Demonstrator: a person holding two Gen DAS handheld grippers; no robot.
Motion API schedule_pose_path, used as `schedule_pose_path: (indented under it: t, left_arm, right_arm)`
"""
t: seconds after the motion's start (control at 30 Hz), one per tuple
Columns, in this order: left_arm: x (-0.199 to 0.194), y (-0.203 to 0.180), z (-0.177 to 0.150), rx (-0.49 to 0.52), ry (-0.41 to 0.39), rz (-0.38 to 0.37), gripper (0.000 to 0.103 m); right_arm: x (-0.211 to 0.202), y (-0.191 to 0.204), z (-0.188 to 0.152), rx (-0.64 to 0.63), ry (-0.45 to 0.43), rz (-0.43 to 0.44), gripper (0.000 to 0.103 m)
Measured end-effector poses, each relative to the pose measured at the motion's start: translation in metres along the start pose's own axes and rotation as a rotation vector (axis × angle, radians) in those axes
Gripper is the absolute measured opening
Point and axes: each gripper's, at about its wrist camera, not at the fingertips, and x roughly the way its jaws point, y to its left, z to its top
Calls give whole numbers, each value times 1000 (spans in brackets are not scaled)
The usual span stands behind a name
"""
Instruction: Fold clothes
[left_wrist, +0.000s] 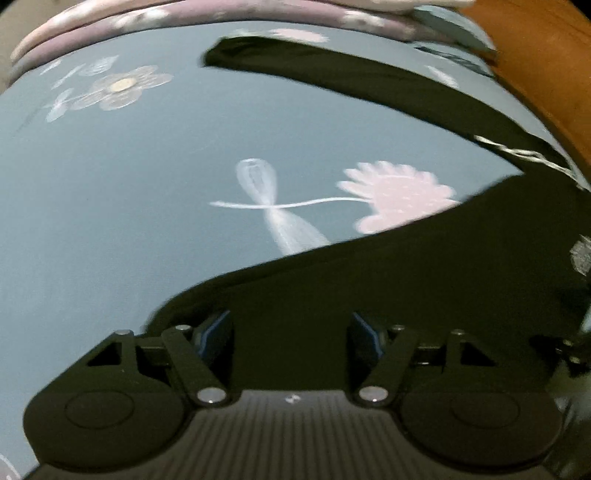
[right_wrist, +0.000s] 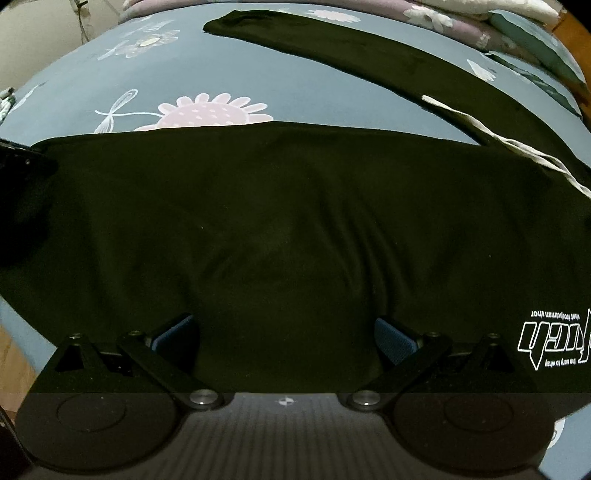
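Grey-blue cotton fills both views: a bed sheet (left_wrist: 147, 177) printed with white line-drawn flowers, a dragonfly and a big pink flower (right_wrist: 210, 112). I see the sheet lies smooth and flat. At its far end sit lilac floral pillows (left_wrist: 229, 13), with a folded teal cloth (right_wrist: 535, 40) beside them at the right. An orange-brown wooden board (left_wrist: 546, 74) runs along the bed's right edge in my left view, and a pale wall (right_wrist: 40, 33) stands off to the far left in my right view. A strip of wood floor (right_wrist: 16, 354) shows low at the left, beside the bed's edge.

The black garment (right_wrist: 295, 221) is spread across the near part of the bed, its white logo (right_wrist: 554, 339) upside down at the near right. One long black leg or sleeve (right_wrist: 351, 51), I cannot tell which, stretches diagonally to the far left, and a white drawstring (right_wrist: 491, 136) trails over the cloth at the right.

My left gripper (left_wrist: 291, 332) hangs over the garment's left edge, jaws apart with black cloth under them, pads not pressing it. My right gripper (right_wrist: 288, 339) is over the garment's middle, jaws wide apart, nothing clamped
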Motion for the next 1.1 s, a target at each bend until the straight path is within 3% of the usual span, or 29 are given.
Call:
schedule_pose_path:
  t: [0.2,0.5,0.73,0.87,0.97,1.1]
  left_arm:
    - [-4,-48,-11,157,26,-82,70]
    - [-23,-50,-53,180,73,-40,68]
    - [-24,-41,-66,139,82,-27,68]
    - [-45,-23,-55,87,-20,-19,60]
    - [-63,3,-42,-31,-108,-48,55]
    - [-77,33,-34,-118,-169,34,49]
  right_arm:
    - [-1,-1,-3,-24,-29,13,103]
    - [-2,2,3,-70,-22,11,103]
    - [-13,20,14,-232,-70,-49,103]
    - [-18,31,23,-303,-85,-89,103]
    - [-18,38,29,-311,-82,-107,103]
    - [-21,42,29,-296,-97,-86,103]
